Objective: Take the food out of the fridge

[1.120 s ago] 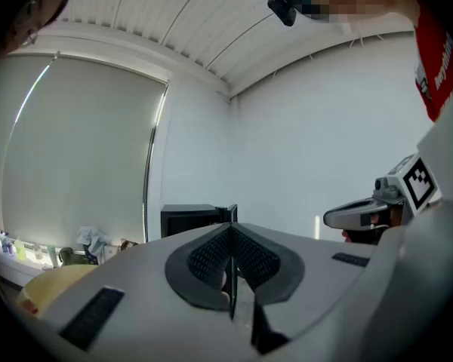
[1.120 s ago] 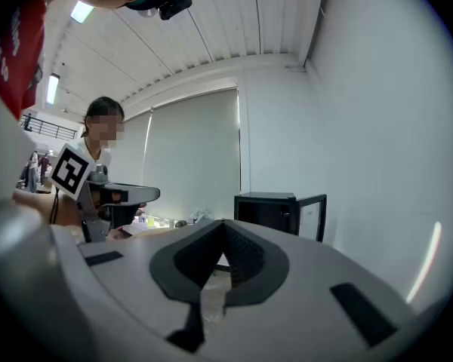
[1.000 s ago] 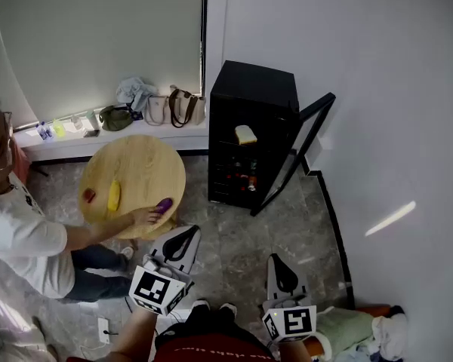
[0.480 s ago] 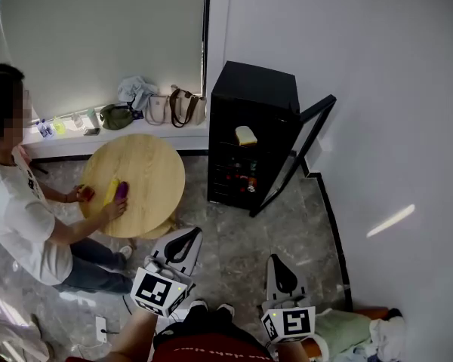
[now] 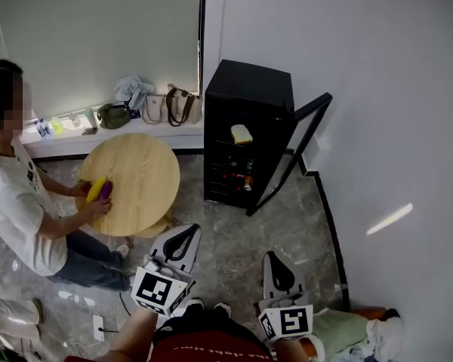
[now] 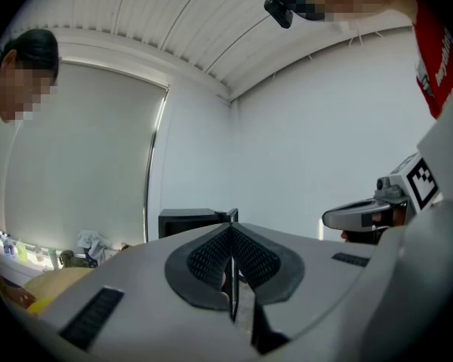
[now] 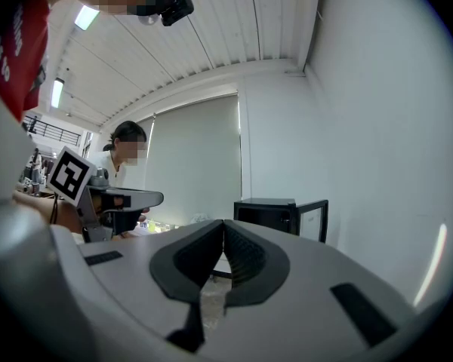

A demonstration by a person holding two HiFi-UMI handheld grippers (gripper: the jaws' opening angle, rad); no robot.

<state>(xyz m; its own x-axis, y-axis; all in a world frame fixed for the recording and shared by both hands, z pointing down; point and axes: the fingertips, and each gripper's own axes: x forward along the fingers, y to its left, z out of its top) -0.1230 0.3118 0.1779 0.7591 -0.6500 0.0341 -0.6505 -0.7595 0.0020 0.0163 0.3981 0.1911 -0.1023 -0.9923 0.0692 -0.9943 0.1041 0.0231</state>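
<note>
Well back from a black fridge (image 5: 249, 100) against the white wall, door (image 5: 293, 151) swung wide open to the right; inside, on the upper shelf, a pale yellow piece of food (image 5: 241, 133), untouched; on the lower shelves, small bottles or cans (image 5: 240, 176), too small to tell apart. Low in the head view, over the grey stone floor (image 5: 234, 232), the left gripper (image 5: 185, 234), clenched shut on nothing, ribbed pads pressed flat together in the left gripper view; just to its right and apart from it, the right gripper (image 5: 275, 259), likewise closed and empty; both pointed level toward the fridge, neither near it. Left of the fridge, a round wooden table (image 5: 147, 168); beside it a seated person (image 5: 19, 202) in a white shirt, one hand (image 5: 100, 204) on the tabletop at a yellow item (image 5: 96, 189) and a purple item (image 5: 106, 190) lying side by side near the table's left edge; behind the table, along a white ledge (image 5: 60, 140) under the window blind, several bags (image 5: 166, 105) and smaller things, too small to name.
</note>
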